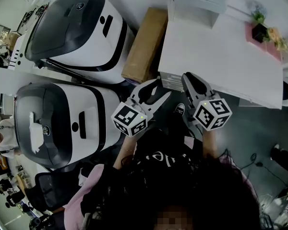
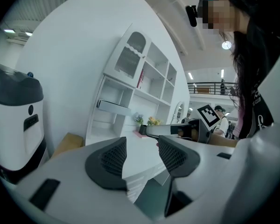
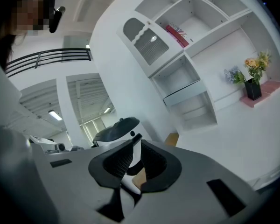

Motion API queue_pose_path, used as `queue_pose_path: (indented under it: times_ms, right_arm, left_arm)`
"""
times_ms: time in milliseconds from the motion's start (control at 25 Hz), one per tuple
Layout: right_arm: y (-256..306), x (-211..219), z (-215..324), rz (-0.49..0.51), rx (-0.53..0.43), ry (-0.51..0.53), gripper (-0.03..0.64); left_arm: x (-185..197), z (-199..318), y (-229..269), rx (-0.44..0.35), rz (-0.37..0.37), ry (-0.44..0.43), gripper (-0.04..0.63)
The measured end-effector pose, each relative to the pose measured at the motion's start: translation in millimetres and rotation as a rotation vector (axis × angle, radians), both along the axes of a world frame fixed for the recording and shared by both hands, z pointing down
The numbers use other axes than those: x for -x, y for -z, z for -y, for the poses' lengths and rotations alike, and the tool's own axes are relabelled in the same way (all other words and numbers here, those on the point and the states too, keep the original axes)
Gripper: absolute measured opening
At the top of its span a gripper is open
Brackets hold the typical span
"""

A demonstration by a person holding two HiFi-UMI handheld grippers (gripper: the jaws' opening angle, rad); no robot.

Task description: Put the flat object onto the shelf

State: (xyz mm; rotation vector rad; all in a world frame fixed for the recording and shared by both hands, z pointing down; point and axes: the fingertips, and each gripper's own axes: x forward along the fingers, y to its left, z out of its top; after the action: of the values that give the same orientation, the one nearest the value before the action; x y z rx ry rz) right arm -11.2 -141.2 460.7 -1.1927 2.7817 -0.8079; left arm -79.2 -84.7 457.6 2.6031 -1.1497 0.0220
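Head view: we hold the left gripper [image 1: 161, 91] and right gripper [image 1: 194, 80] at the white table [image 1: 221, 51] edge, carrying nothing.
Left gripper view: jaws apart, empty. A flat white slab [image 2: 114, 107] lies in the white shelf unit [image 2: 126, 64], 11 o'clock.
Right gripper view: jaws clenched on nothing, slab at 1 o'clock. Placement looks done to us.
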Motion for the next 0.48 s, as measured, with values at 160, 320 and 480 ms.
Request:
queue_pose_path:
  times_ms: [160, 320, 480]
  right_arm:
    - [3.0, 25.7, -56.0, -0.004, -0.009, 0.002, 0.080]
    - [5.8, 41.4, -114.8, -0.014, -0.003, -0.004, 0.080]
    - [8.7, 51.6, -168.4, -0.025, -0.002, -0.009, 0.080]
  left_arm:
    - [25.8, -50.9, 3.1, -0.030, 0.001, -0.015, 0.207]
    - [43.4, -103.4, 5.4, -0.038, -0.013, -0.019, 0.189]
    - [50.7, -149.9, 4.3, -0.033, -0.034, -0.041, 0.170]
